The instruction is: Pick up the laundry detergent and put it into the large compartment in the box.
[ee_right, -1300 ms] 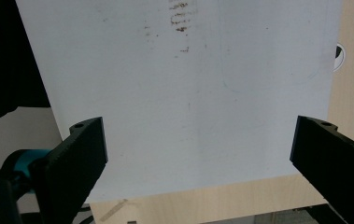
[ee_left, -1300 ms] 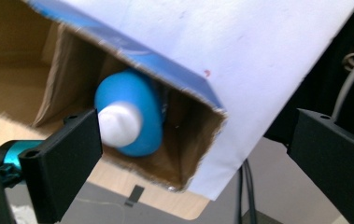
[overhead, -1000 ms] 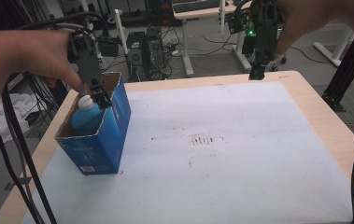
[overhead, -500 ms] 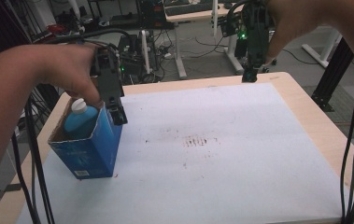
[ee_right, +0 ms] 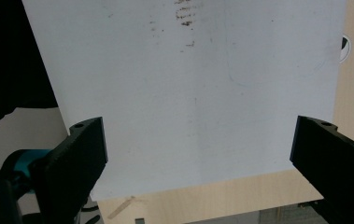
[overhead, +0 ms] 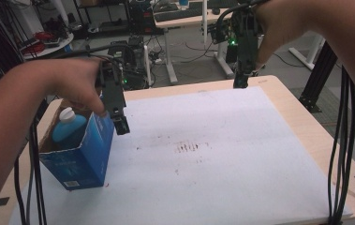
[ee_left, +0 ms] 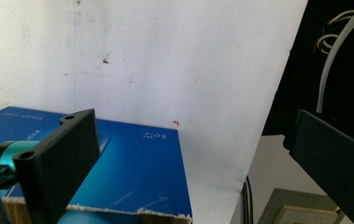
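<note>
A blue carton (overhead: 79, 150) stands upright near the left edge of the table, its top torn open, and a blue bottle (overhead: 67, 127) with a white cap sits inside it, neck up. The carton's printed blue side also shows in the left gripper view (ee_left: 132, 172), low in the frame, with its ragged cardboard rim along the bottom.

The left gripper (overhead: 120, 123) hangs just above the carton's upper right corner, beside the bottle and apart from it, pointing down. Its jaws are spread wide with nothing between them; in the left gripper view one jaw overlaps the carton's side and the other stands off over the dark gap past the sheet's edge. The hand (overhead: 79, 89) holding it hovers over the carton's open top.

The right gripper (overhead: 240, 79) is well apart, up at the far edge of the table, pointing down, its jaws likewise wide and bare, framing plain white surface in the right gripper view.

A white sheet (overhead: 240, 164) covers most of the pale wooden table (overhead: 301, 108); a patch of brown smudges (overhead: 190, 146) marks its middle. Black cables (overhead: 341, 154) hang at the right. Behind the table stand desks (overhead: 189, 18) and tangled wiring on a grey floor
</note>
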A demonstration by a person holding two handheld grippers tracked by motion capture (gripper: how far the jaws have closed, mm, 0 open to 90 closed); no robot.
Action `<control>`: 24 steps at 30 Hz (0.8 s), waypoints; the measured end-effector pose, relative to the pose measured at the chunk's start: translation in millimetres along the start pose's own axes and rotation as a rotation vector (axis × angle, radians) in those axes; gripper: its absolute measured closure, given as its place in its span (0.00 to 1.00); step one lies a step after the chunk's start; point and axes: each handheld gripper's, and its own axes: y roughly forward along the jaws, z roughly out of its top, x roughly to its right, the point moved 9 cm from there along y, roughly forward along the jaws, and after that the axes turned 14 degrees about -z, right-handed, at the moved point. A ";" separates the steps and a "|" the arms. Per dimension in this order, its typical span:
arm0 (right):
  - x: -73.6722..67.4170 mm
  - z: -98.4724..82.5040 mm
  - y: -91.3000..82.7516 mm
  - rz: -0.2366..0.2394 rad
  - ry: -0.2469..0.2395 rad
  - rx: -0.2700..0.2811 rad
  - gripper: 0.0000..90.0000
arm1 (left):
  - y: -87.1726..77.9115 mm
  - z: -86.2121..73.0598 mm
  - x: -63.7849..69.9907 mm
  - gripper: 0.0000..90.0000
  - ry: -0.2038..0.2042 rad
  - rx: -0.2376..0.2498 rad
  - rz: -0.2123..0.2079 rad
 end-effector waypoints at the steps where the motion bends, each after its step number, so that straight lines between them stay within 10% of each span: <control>1: 0.3 -0.6 -0.1 -0.002 0.004 0.000 0.03 | 1.5 1.1 -1.3 0.02 0.004 0.003 -0.002; 24: 1.0 2.4 1.7 0.003 -0.005 0.024 0.03 | 19.3 14.0 -6.3 0.02 0.032 -0.005 -0.016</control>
